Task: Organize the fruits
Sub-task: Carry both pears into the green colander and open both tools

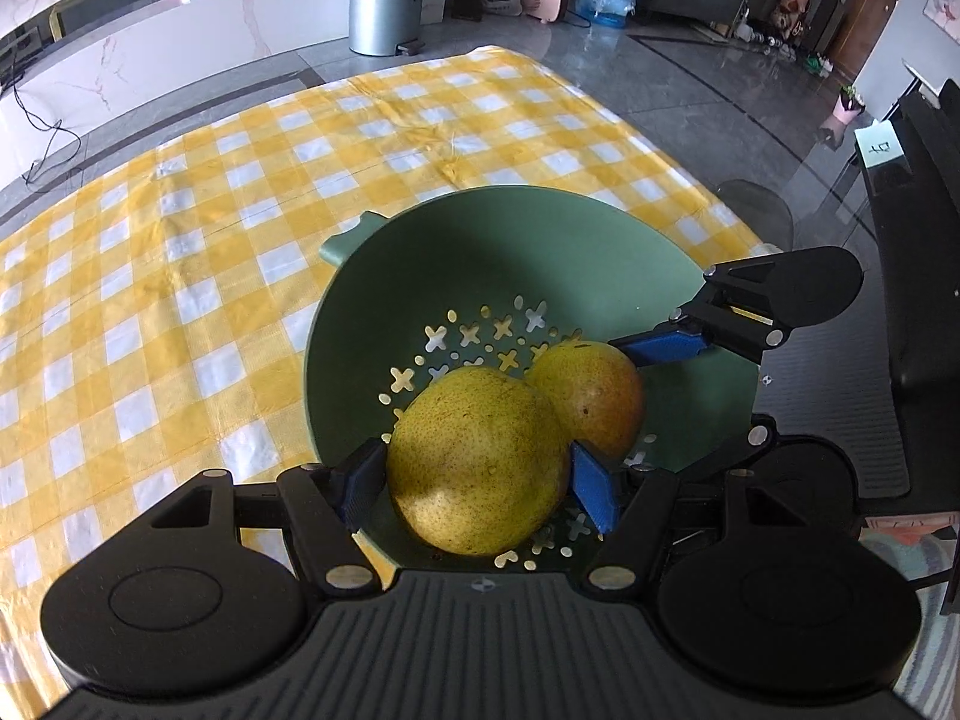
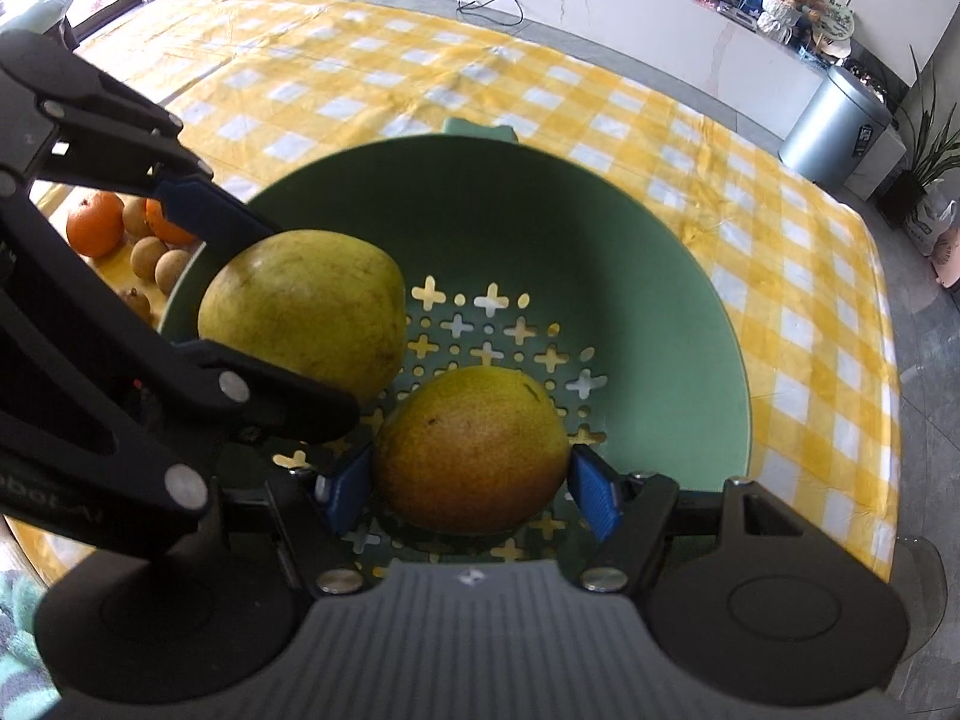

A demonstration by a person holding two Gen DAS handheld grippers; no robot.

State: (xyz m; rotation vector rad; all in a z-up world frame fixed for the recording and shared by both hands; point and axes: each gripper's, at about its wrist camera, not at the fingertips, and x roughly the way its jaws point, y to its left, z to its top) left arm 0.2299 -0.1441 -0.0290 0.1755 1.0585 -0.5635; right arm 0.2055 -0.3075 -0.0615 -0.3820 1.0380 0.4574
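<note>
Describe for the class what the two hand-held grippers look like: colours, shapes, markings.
Both look alike. The left gripper and right gripper each have black linkage arms with silver rivets, blue ribbed finger pads, two round black discs at the base, and a grey ribbed plate with a small white cross mark. The left gripper's body shows pale lettering in the right view. No cables or sleeves are visible.

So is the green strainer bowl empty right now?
No: two pears lie inside the green strainer bowl, a yellow pear and a reddish pear, each between a gripper's fingers.
</note>
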